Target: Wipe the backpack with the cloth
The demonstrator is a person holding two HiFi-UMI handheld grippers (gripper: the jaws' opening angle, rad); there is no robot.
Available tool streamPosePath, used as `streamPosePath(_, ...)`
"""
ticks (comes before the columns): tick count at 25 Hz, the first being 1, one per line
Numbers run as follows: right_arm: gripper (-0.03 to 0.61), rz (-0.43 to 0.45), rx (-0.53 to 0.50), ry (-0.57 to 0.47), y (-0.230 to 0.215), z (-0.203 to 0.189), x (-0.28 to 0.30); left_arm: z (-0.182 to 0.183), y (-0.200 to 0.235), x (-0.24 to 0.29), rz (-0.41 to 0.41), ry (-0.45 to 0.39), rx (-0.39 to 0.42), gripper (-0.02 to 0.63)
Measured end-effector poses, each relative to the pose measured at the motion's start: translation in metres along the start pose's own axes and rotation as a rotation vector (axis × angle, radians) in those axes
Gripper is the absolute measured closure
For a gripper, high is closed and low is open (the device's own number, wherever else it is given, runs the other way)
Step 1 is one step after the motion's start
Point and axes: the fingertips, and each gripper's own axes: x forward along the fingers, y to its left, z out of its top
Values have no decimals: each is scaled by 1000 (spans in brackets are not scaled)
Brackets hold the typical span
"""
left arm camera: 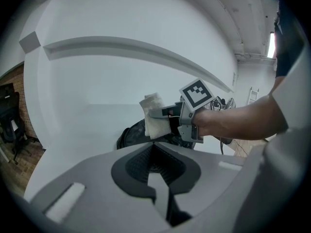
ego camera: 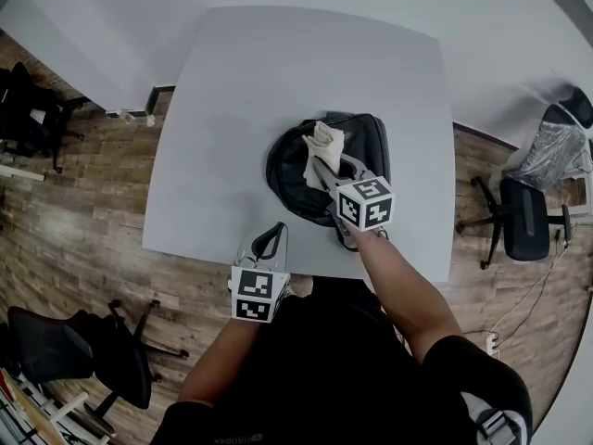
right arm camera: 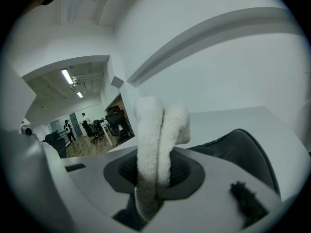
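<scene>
Your right gripper [ego camera: 318, 160] is clamped on the cloth [ego camera: 325, 145], a thick, soft white fold that bulges out past the jaws. It sits over the top of the backpack [ego camera: 287, 172], which lies flat on the desk [ego camera: 232, 109], a little toward 4 o'clock from the desk's centre.

Your left gripper [ego camera: 269, 241] waits at 7 o'clock from the bag, by the desk's near edge, with its jaws together on nothing.

Expect the cloth to be light and floppy, so grip it deep in the fold or it may drag loose. The bag looks soft and slack, and will likely shift or wrinkle under a stroke. You could pin it at its 7 o'clock rim with the left gripper.
</scene>
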Motion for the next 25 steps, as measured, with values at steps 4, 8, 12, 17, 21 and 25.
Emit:
streamPosePath(4,485,-22,2,-10,-10,2,-11,2,-7,5,-17,-5,7,606)
streamPosePath(8,485,-47,8,-27,-23,7,-24,7,-18,11,-42,1,28,606)
streamPosePath(12,485,-74,14,-51,-35,15,-37,11,-26,16,-65,5,44,607)
streamPosePath(17,485,-118,24,-83,-55,24,-52,14,-33,22,-83,0,55,607)
streamPosePath(21,485,-152,26,-104,-68,33,-63,13,-34,21,-93,6,59,606)
streamPosePath(25,485,-186,10,-118,-81,41,-75,17,-35,22,-102,5,68,606)
